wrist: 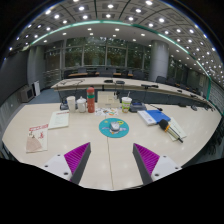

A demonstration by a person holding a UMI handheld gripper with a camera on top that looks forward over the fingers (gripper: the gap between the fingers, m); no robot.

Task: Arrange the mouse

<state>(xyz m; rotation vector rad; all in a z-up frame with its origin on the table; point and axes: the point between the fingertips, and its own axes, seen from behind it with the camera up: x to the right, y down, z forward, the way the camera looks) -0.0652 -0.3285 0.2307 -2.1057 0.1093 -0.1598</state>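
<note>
A small white mouse (114, 125) lies on a round teal mouse mat (114, 128) in the middle of the pale table (60, 150), well beyond my fingers. My gripper (112, 158) is open and empty, held above the table's near part. Its two fingers (76, 157) with magenta pads stand wide apart, with only bare table between them.
Behind the mat stand a red bottle (90, 99), white cups (74, 102) and a box (125, 101). Papers (37, 138) lie at the left, a blue and white cloth-like bundle (160, 118) at the right. Office desks and chairs fill the room beyond.
</note>
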